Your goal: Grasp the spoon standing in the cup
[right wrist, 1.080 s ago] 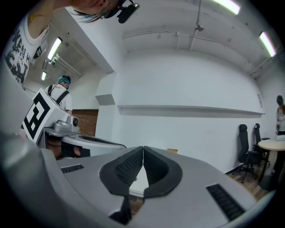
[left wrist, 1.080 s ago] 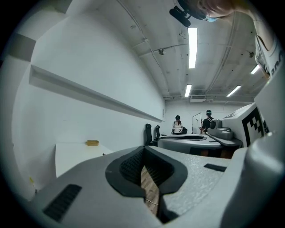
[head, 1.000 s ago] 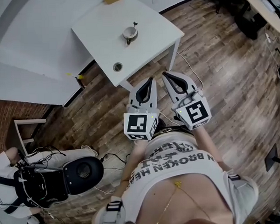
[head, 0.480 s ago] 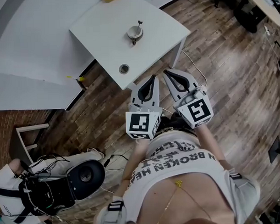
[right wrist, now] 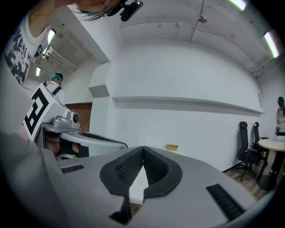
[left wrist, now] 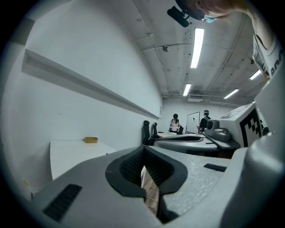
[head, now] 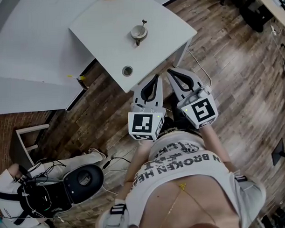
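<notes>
Both clenched, empty; left gripper (head: pixel 155 80) and right gripper (head: pixel 169 72) side by side off the table (head: pixel 98 38) near edge; cup (head: pixel 138 33) with spoon (head: pixel 143 23) far ahead, slightly left; handle roughly upright; neither clearly nearer

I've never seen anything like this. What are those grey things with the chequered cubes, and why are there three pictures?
No robot here: a person holds a grasping tool in each hand. The top-down picture comes from a camera on the person's head. It shows the left tool and right tool side by side before the body, jaws together, holding nothing. The cubes are part of the tools. The other two pictures come from cameras riding on each tool, looking along its jaws. Ahead stands a white table carrying a cup with a spoon standing in it, a small round thing near the edge, and a yellow object at the far side.
</notes>
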A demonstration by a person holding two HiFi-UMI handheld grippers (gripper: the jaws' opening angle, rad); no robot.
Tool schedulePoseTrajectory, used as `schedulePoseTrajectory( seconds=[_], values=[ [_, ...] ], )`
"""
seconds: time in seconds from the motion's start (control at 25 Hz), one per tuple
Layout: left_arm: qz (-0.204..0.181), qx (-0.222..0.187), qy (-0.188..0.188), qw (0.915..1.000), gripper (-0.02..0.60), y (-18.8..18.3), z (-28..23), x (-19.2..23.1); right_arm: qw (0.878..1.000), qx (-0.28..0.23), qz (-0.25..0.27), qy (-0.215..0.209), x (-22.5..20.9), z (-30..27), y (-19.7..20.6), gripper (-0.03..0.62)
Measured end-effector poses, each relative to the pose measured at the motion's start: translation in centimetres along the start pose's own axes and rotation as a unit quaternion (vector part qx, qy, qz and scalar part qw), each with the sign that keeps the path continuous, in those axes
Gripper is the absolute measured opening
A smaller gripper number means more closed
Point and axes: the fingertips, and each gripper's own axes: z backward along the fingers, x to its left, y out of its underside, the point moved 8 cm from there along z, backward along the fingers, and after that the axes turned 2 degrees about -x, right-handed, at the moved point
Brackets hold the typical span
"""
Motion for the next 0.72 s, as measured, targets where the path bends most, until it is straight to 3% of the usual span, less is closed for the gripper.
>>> schedulePoseTrajectory(
  seconds=[0.36, 0.72],
  values=[
    [-0.006, 0.000, -0.017, 0.9998, -0.003, -1.6, -7.5, 2.0, 1.000, -0.005, 0.000, -0.027, -6.7, -4.6, 0.0, 0.008],
    [-0.004, -0.005, -0.067, 0.9977, -0.005, -3.4, -13.9, 4.7, 0.997, -0.013, 0.003, -0.078, -12.9, -10.2, -0.7, 0.008]
  ],
)
